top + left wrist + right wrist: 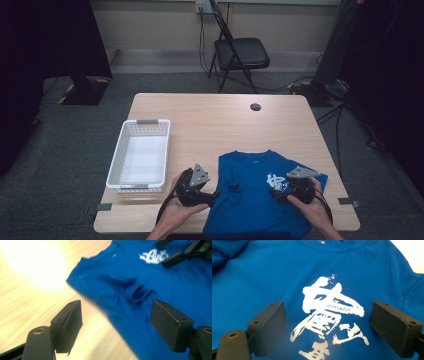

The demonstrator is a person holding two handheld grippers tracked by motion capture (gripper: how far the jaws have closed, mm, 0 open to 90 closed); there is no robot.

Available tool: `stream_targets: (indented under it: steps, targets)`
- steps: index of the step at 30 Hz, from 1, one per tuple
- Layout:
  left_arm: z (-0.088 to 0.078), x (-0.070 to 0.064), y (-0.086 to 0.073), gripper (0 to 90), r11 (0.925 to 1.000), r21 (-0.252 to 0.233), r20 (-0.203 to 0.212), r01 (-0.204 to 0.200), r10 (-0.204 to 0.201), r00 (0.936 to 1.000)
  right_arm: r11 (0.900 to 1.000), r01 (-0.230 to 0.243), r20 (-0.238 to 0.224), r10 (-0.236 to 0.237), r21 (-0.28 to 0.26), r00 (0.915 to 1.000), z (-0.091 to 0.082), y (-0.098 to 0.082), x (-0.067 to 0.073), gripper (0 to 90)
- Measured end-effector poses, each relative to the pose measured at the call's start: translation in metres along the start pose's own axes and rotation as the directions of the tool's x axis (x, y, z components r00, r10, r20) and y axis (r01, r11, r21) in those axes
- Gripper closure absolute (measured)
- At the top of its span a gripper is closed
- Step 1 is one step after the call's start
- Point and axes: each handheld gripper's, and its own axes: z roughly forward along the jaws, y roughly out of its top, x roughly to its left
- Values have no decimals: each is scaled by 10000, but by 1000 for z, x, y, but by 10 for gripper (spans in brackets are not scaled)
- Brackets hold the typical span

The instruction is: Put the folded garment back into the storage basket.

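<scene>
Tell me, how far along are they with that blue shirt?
Early on, it seems. The blue T-shirt lies on the table, its left side already bunched inward. Both the left gripper and the right gripper stand open over it, gripping nothing. Any further folding is left, and probably moving it to the white basket, which holds nothing yet.

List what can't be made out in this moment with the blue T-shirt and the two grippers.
- T-shirt: its hem runs off the bottom edge of the high view.
- White print: its lower part is cut off by the right gripper view's bottom edge; too small to read in the high view.
- Left gripper: the table edge of the shirt beneath it is blurred in its own view.
- Basket: its near inner wall is hidden by its own rim.
</scene>
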Motion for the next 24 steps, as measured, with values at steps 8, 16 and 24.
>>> stream_targets:
  steps: [8,16,24]
  targets:
    - [-5,12,-24,208,9974,640,-286,315,-297,9991,10000,-20,0,20,-50,10000,0,-1,0,116]
    - [-2,18,-35,167,9923,811,-274,934,-915,9954,9999,-6,-25,6,-143,10000,1,-2,2,92]
    - [12,24,-43,187,9827,1350,-786,1267,-1169,9900,10000,-30,32,30,-83,10000,0,-2,2,93]
